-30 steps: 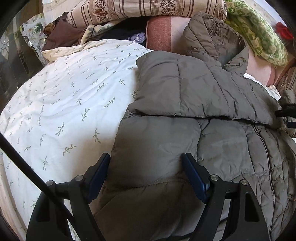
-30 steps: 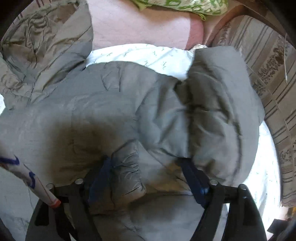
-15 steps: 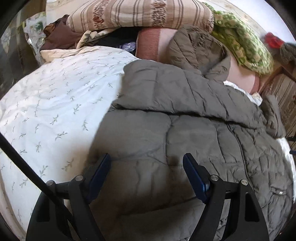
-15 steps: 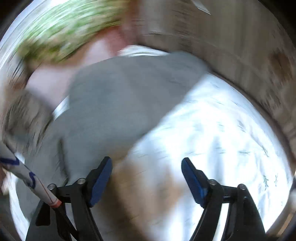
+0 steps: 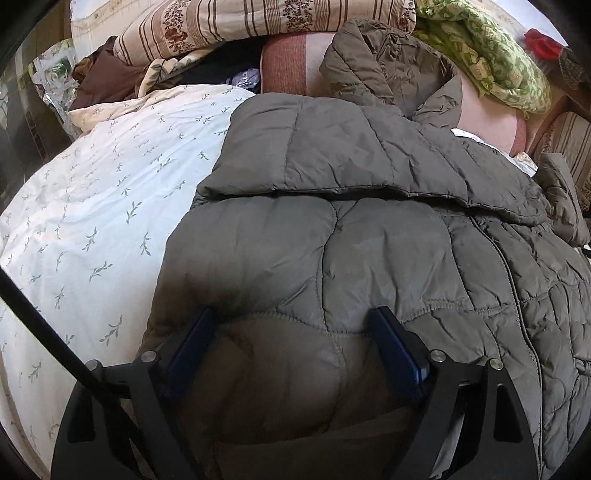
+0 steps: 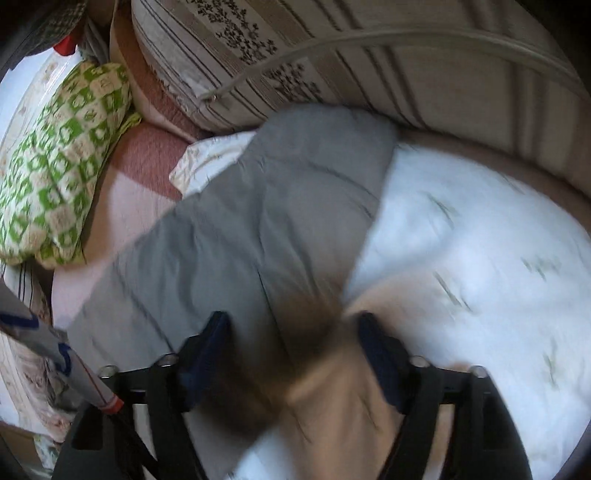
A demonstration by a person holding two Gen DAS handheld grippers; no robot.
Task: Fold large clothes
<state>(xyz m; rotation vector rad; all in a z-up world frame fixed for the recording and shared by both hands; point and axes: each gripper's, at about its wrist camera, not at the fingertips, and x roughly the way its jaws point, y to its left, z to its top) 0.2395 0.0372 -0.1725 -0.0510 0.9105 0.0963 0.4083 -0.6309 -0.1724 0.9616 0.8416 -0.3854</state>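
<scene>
A grey-brown quilted jacket (image 5: pixel 369 251) lies spread on the bed, one sleeve (image 5: pixel 332 155) folded across its chest and the hood (image 5: pixel 388 66) up against the pillows. My left gripper (image 5: pixel 293 339) points down at the jacket's near hem. Its jaws are opening wide, and a puffed stretch of hem lies between the blue pads (image 5: pixel 395 350). In the blurred right wrist view, my right gripper (image 6: pixel 295 339) hangs over the edge of a grey jacket part (image 6: pixel 266 221), where it meets the sheet. Its jaws are opening, and I see nothing gripped between them.
White leaf-print bedsheet (image 5: pixel 92 203) covers the bed left of the jacket. Piled at the head are a striped quilt (image 5: pixel 240 22), a pink cushion (image 5: pixel 288 66) and a green patterned blanket (image 5: pixel 491 55). A striped cushion (image 6: pixel 369 66) borders the bed's right side.
The right gripper no longer has the sleeve cuff between its fingers; it rolled and swung across to the jacket's outer edge over the sheet. The left gripper shifted slightly along the hem.
</scene>
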